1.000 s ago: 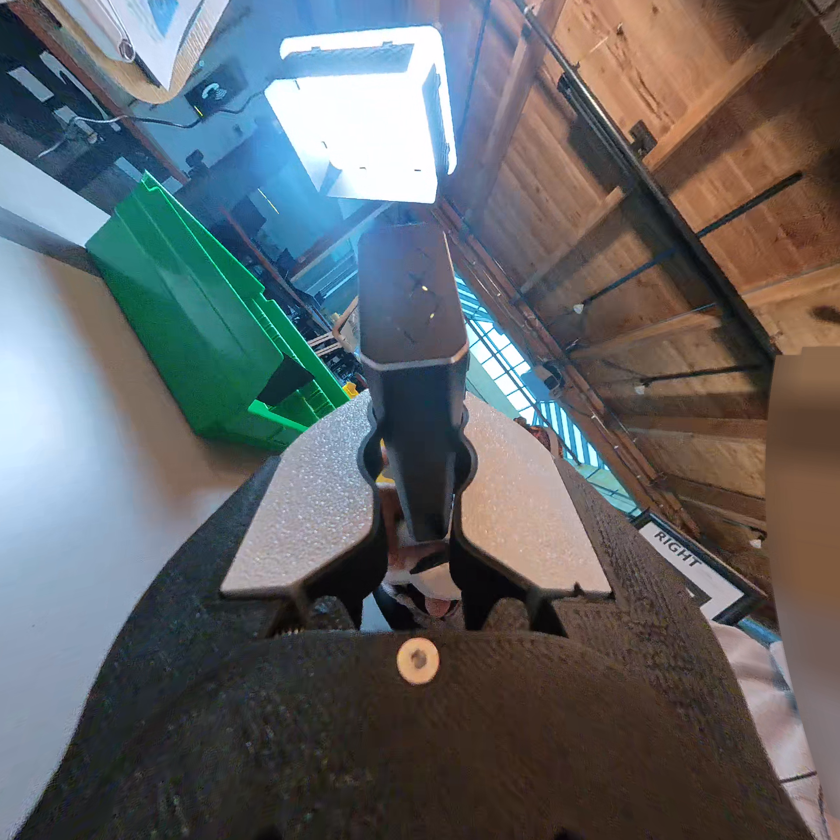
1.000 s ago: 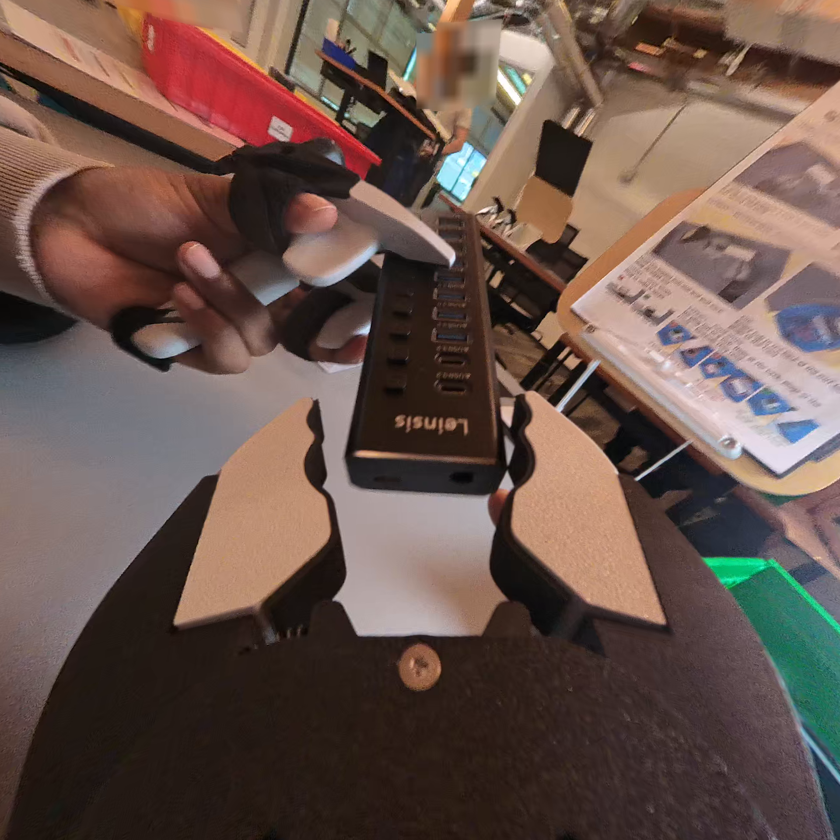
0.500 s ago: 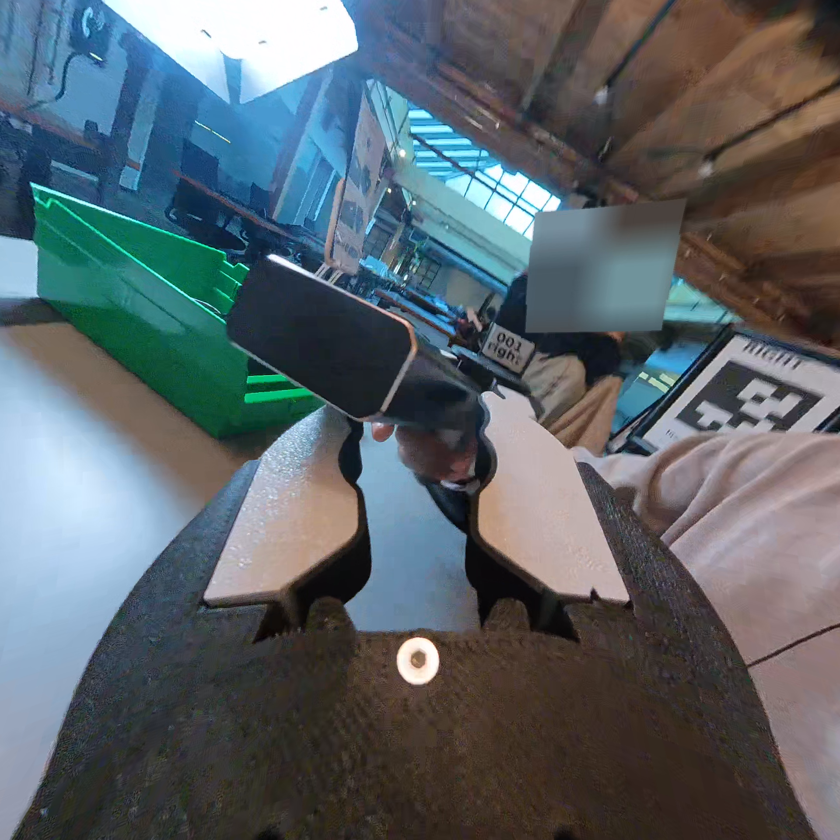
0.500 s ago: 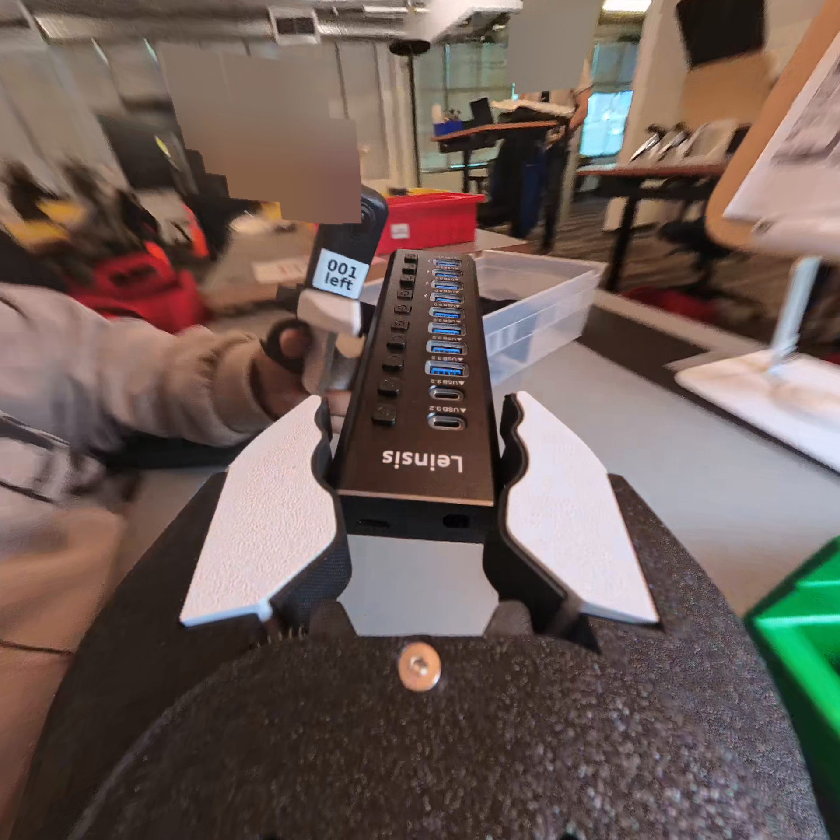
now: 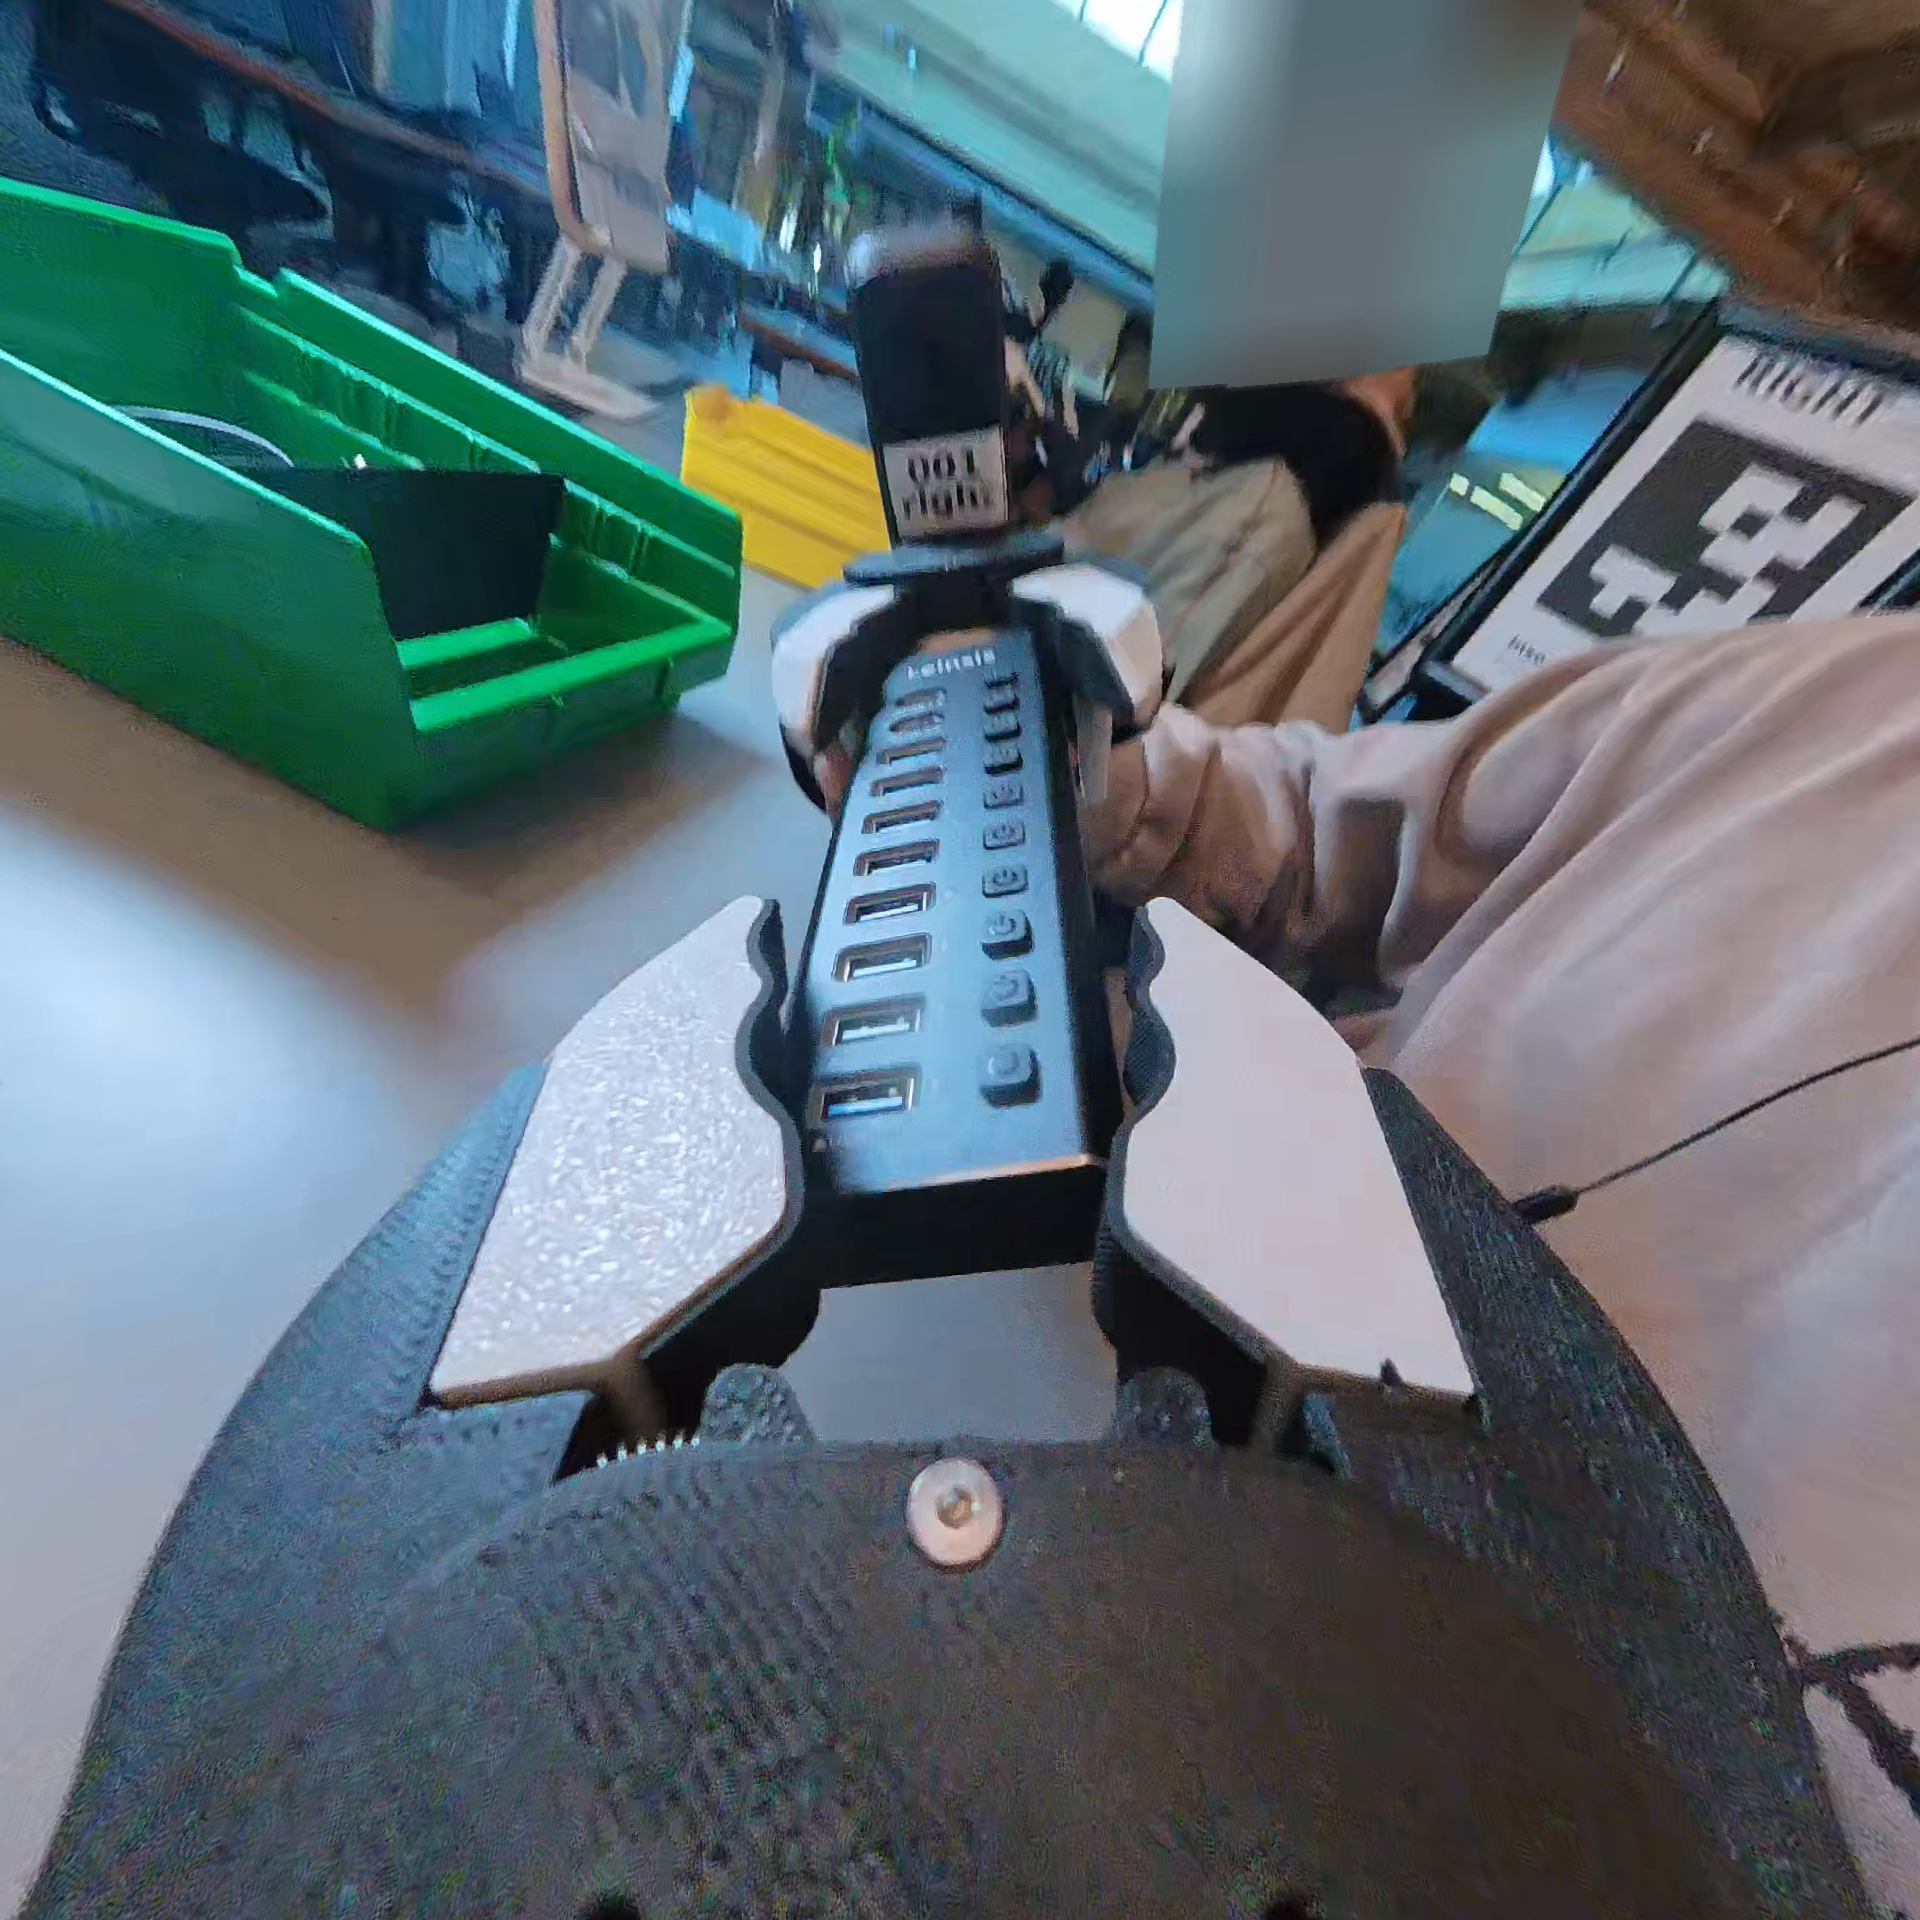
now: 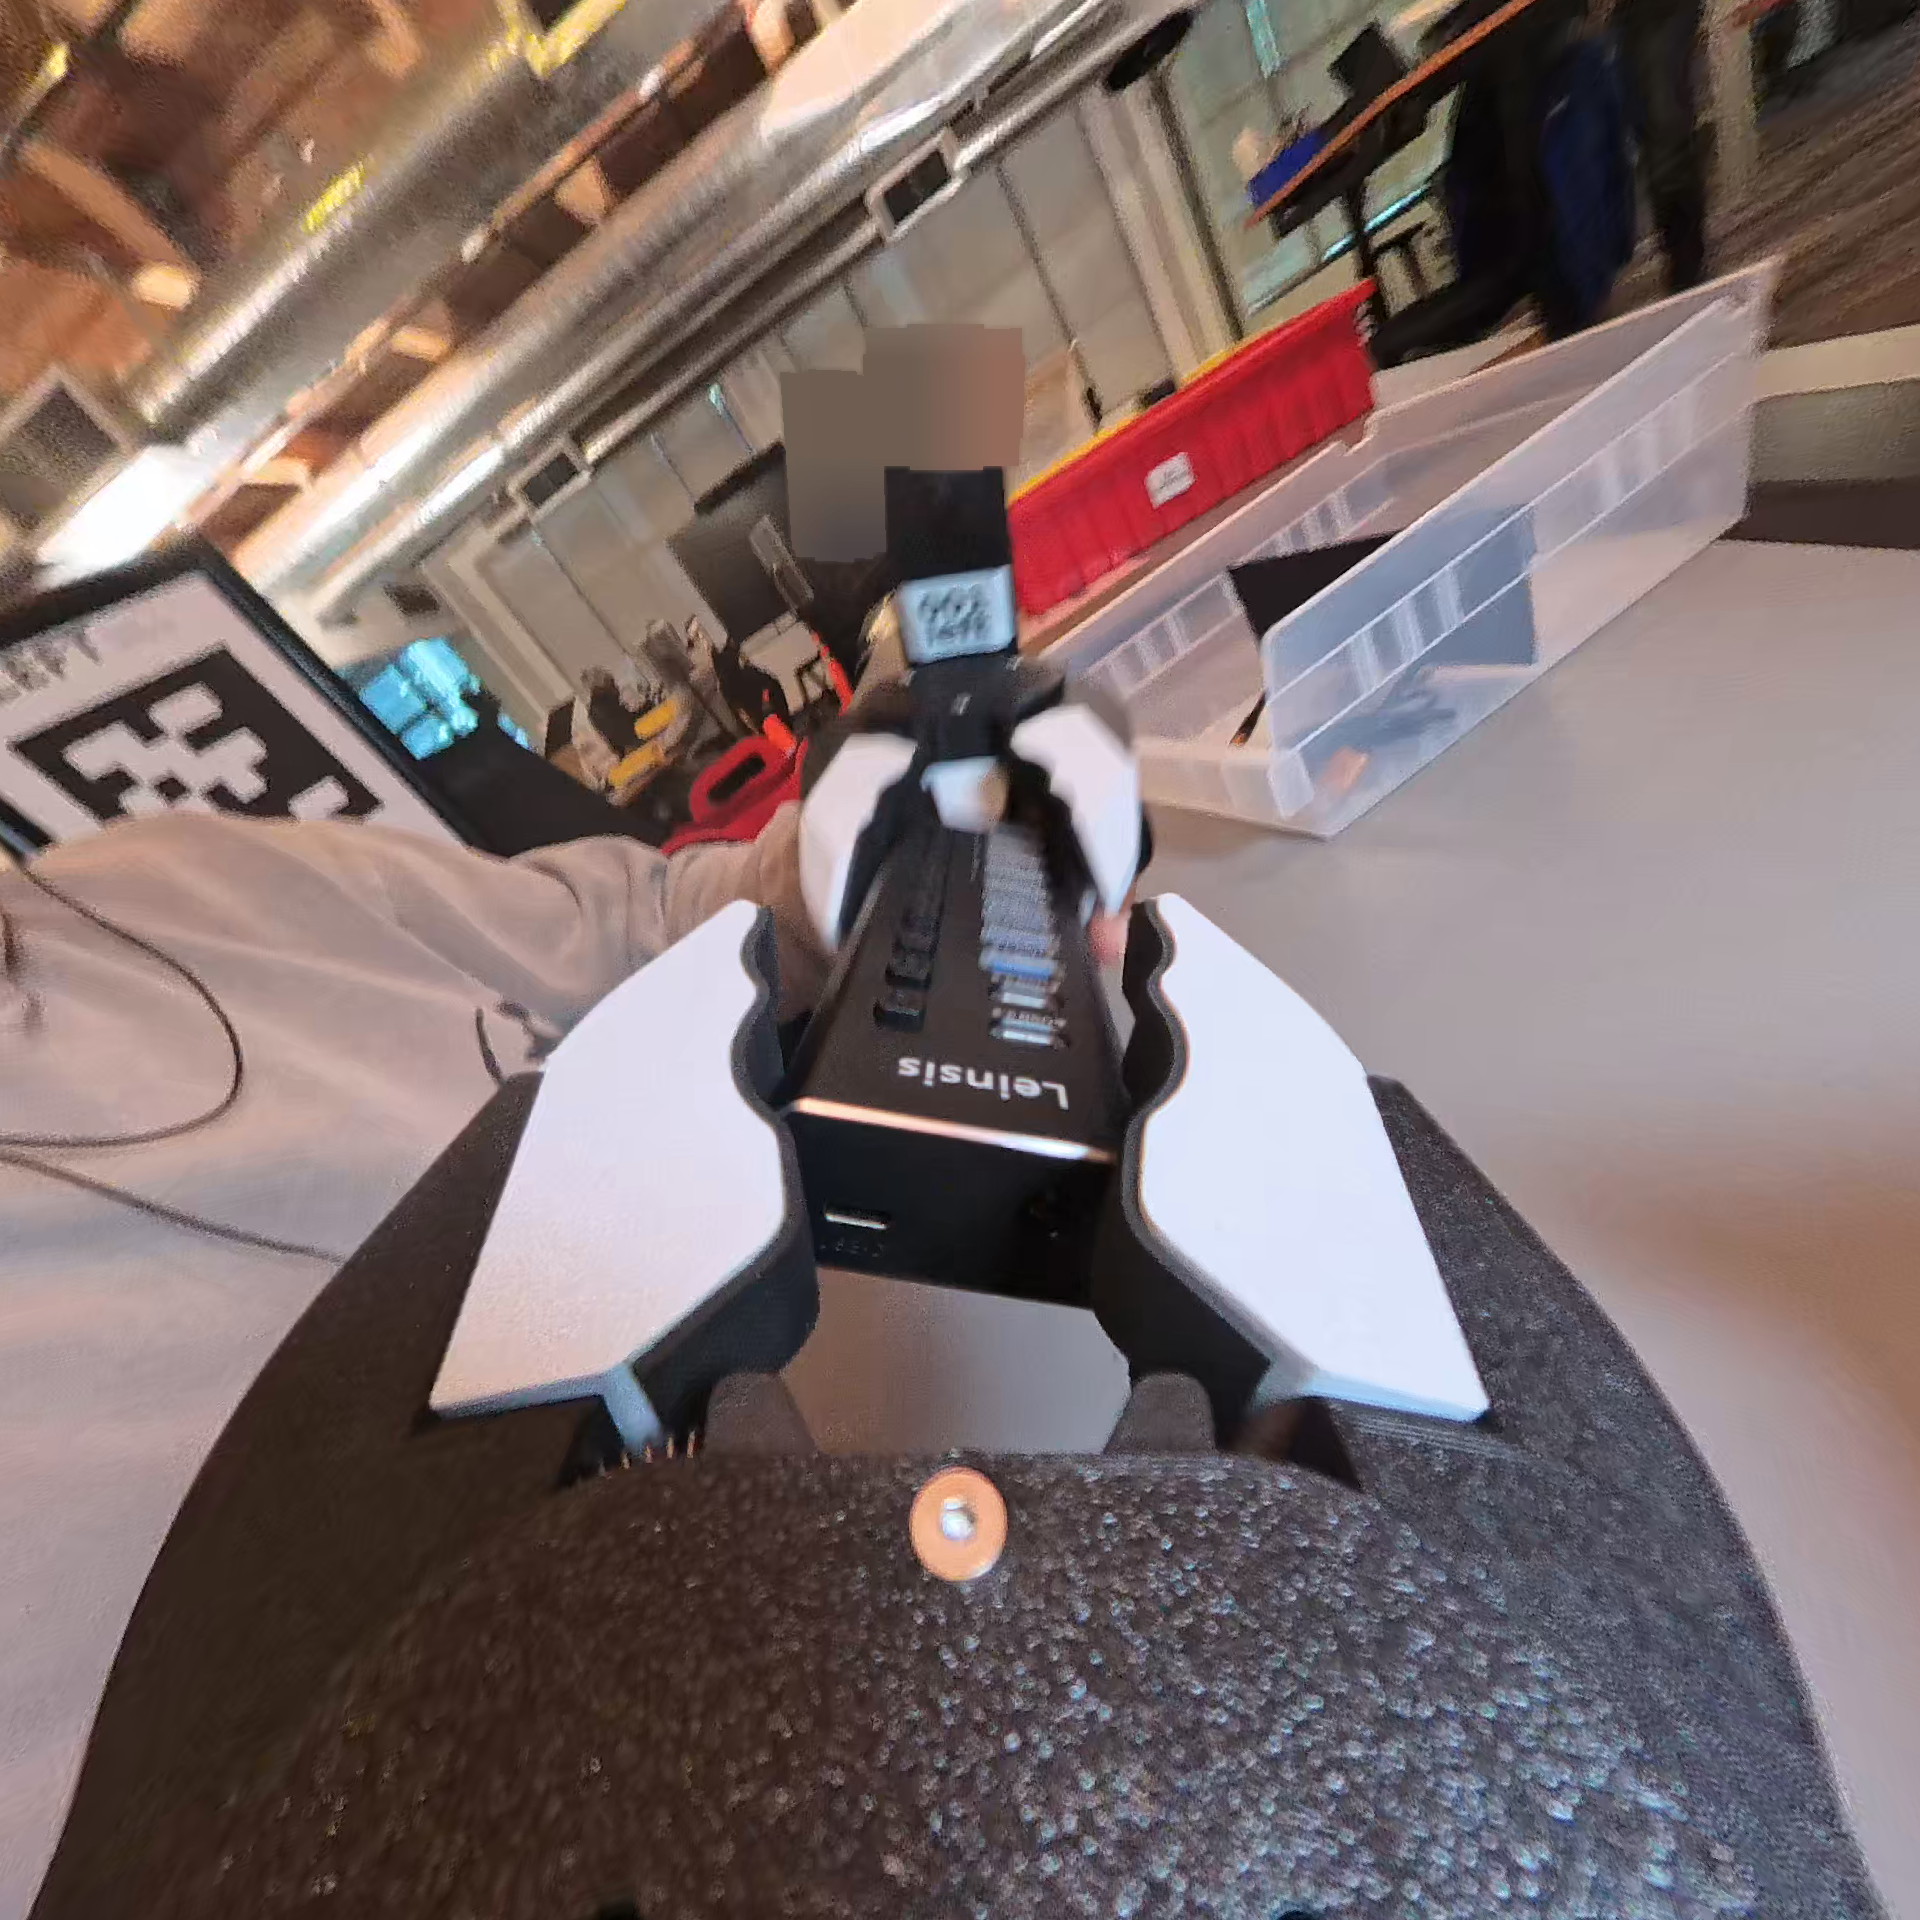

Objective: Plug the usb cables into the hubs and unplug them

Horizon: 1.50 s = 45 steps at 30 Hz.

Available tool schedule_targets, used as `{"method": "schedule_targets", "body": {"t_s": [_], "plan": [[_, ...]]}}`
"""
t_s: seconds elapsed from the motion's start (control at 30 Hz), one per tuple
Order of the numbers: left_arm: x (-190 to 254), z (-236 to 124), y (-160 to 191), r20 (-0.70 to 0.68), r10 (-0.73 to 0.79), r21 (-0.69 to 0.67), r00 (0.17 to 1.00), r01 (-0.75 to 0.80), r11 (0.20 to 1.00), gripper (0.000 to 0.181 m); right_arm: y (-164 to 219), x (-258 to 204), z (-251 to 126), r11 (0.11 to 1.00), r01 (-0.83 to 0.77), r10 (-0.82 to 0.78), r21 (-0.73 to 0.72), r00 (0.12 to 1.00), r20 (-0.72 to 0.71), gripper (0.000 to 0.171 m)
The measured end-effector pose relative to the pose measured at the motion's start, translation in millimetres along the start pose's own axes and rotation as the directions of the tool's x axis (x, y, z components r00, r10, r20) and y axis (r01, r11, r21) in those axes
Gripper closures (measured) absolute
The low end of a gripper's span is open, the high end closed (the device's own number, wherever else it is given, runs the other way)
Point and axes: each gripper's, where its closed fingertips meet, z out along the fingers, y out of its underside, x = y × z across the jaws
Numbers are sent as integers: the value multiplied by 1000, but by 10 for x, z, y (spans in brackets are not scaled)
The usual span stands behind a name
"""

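A: Start at the left gripper point(image 5: 951, 1023). What is it doing?

B: It is clamped on one end of the black hub point(image 5: 940, 935), its two fingers pressed against the hub's long sides. The port row and the button row face up.

A: And the right gripper point(image 6: 945, 1023)?

B: Closed around the opposite end of the same hub point(image 6: 951, 1132), the end with the printed name and a small socket in its end face. So the hub is carried between the two grippers, above the grey table point(image 5: 208, 1039).

A: Can each gripper be seen from the other's camera?

B: Yes. At the far end of the hub the right gripper point(image 5: 966, 665) shows in the left wrist view, and the left gripper point(image 6: 971, 821) in the right wrist view, though blurred.

A: What lies around the hub?

B: Left of it in the left wrist view is a green bin point(image 5: 343, 582), beyond that a yellow bin point(image 5: 779, 478). A beige sleeve point(image 5: 1455, 831) runs along its right. In the right wrist view a clear plastic tray point(image 6: 1455, 592) sits right of the hub, a red bin point(image 6: 1195, 478) behind it.

A: Any cable in the ports?

B: None that I can make out.
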Motion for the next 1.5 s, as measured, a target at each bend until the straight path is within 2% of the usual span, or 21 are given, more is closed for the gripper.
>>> {"method": "schedule_targets", "body": {"t_s": [0.07, 0.1, 0.17, 0.2, 0.23, 0.3, 0.4, 0.43, 0.47, 0.53, 0.57, 0.63, 0.73, 0.8, 0.87, 0.97, 1.03, 1.23, 1.3, 1.37, 1.5], "plan": [[59, 137, 230, -4, 43, -136, 999, -44, 990, 110, -1, 17, -27, 999, 40, -40, -29, 999, -15, 108], [91, 201, 280, -8, 58, -153, 998, -59, 986, 122, 66, 32, -14, 993, 87, -91, -83, 995, -41, 108], [88, 308, 410, -2, 83, -197, 997, -82, 977, 171, 237, 41, 51, 971, 151, -164, -186, 984, -61, 108], [49, 349, 502, 15, 111, -241, 994, -104, 965, 181, 242, -9, 74, 974, 133, -141, -183, 989, -36, 109], [14, 376, 552, 34, 132, -270, 991, -118, 955, 181, 245, -33, 87, 973, 131, -139, -190, 990, -26, 109], [0, 387, 489, 58, 143, -252, 988, -124, 960, 164, 220, -40, 78, 967, 167, -177, -194, 983, -39, 109], [91, 392, 545, 14, 104, -283, 995, -96, 954, 102, 191, -55, 63, 960, 200, -213, -194, 976, -48, 109], [124, 414, 629, -3, 83, -313, 997, -80, 946, 88, 194, -60, 73, 959, 206, -218, -195, 975, -45, 109], [131, 447, 720, -6, 100, -346, 995, -96, 933, 84, 202, -73, 93, 958, 208, -220, -198, 975, -39, 109], [164, 543, 876, -19, 146, -415, 989, -141, 899, 89, 227, -124, 162, 953, 225, -235, -205, 972, -24, 109], [187, 589, 916, -28, 158, -440, 987, -154, 885, 108, 222, -157, 191, 947, 244, -253, -207, 967, -20, 108], [145, 611, 857, -1, 202, -460, 979, -179, 870, 111, 123, -203, 177, 931, 313, -326, -189, 945, -41, 109], [136, 559, 538, 28, 229, -352, 973, -205, 913, 114, -150, -248, 40, 923, 378, -383, -68, 918, -101, 109], [79, 455, 396, 72, 255, -307, 964, -222, 925, 115, -293, -242, -133, 932, 363, -361, -4, 925, -116, 101], [12, 358, 333, 105, 244, -277, 964, -208, 938, 116, -201, -155, -203, 933, 354, -360, -69, 926, -116, 94], [1, 309, 343, 110, 262, -273, 959, -224, 936, 117, 210, -43, -74, 900, 364, -390, -241, 918, -69, 86], [24, 294, 343, 106, 279, -279, 955, -240, 930, 116, 313, 12, -9, 870, 402, -438, -285, 896, -75, 84], [143, 266, 116, 85, 328, -162, 941, -312, 936, 115, 216, -103, 69, 949, 291, -297, -125, 955, -26, 85], [168, 379, 189, 69, 318, -178, 946, -302, 937, 115, 250, -230, 256, 956, 286, -287, -69, 958, 1, 90], [149, 483, 316, 82, 334, -235, 939, -308, 922, 117, 271, -206, 386, 945, 325, -326, -33, 944, -57, 97], [122, 472, 380, 99, 370, -290, 924, -329, 899, 117, 328, -197, 407, 927, 367, -371, -77, 927, -58, 101]]}}
